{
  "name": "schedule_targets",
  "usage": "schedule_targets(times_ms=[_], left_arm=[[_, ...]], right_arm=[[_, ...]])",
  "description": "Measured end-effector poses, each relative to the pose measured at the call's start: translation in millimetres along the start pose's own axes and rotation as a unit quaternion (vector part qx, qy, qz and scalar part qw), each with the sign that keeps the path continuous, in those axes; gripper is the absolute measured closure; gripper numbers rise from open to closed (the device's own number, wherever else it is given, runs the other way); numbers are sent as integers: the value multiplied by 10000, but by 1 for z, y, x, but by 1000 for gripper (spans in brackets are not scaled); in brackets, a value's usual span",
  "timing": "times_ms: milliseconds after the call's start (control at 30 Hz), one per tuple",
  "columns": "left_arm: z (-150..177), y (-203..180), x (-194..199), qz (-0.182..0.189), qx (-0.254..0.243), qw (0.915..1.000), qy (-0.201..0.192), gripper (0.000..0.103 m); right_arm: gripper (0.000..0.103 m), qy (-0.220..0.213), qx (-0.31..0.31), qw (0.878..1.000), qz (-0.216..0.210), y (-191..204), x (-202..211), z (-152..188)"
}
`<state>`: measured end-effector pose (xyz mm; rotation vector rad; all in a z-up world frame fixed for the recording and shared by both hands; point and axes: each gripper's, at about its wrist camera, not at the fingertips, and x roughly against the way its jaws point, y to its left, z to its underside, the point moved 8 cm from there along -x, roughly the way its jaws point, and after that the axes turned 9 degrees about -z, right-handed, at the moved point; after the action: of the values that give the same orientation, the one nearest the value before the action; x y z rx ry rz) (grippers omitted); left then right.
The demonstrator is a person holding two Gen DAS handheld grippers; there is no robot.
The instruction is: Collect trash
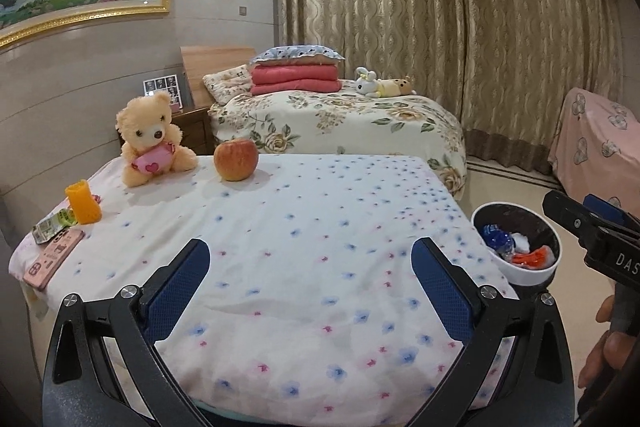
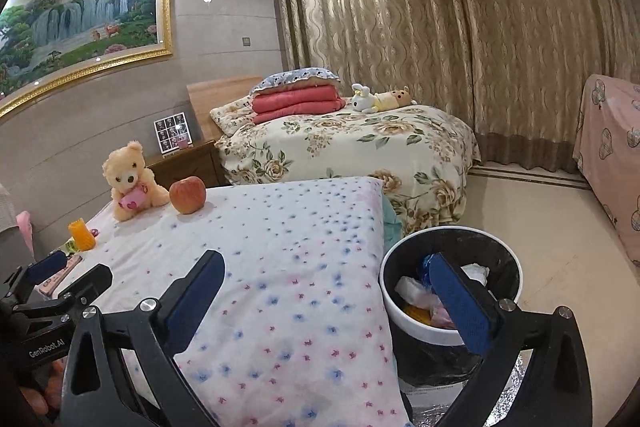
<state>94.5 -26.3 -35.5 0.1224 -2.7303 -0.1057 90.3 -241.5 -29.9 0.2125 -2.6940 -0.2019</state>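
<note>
A white bin with a black liner [image 1: 516, 273] [image 2: 508, 251] stands on the floor at the right of the cloth-covered table [image 1: 304, 227] [image 2: 280, 247]. It holds several bits of wrapper trash [image 1: 524, 259] [image 2: 412, 287]. A crumpled green wrapper [image 1: 54, 225] [image 2: 69, 247] lies at the table's left edge beside an orange cup [image 1: 83, 203] [image 2: 81, 234]. My left gripper [image 1: 310, 259] is open and empty above the table's near half. My right gripper [image 2: 328, 269] is open and empty, spanning the table's right edge, one finger [image 2: 460, 303] over the bin.
A teddy bear [image 1: 150, 139] [image 2: 130, 183] and an apple [image 1: 236, 159] [image 2: 187, 195] sit at the table's far side. A pink flat case [image 1: 50, 261] lies at the left edge. A floral bed [image 1: 340, 119] [image 2: 352, 143] stands behind; a pink-covered piece [image 1: 600, 143] stands right.
</note>
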Motion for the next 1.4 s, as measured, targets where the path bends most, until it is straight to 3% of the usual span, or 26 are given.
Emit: schedule_targets(times_ms=[533,1400], left_arm=[[0,3,0,-182,-7,9998,-30,0],[2,5,3,-184,15,9998,-87,0]], right_arm=[[0,-10,53,10000,-78,6,-2,1],[0,40,90,9999,-92,10,-1,3]])
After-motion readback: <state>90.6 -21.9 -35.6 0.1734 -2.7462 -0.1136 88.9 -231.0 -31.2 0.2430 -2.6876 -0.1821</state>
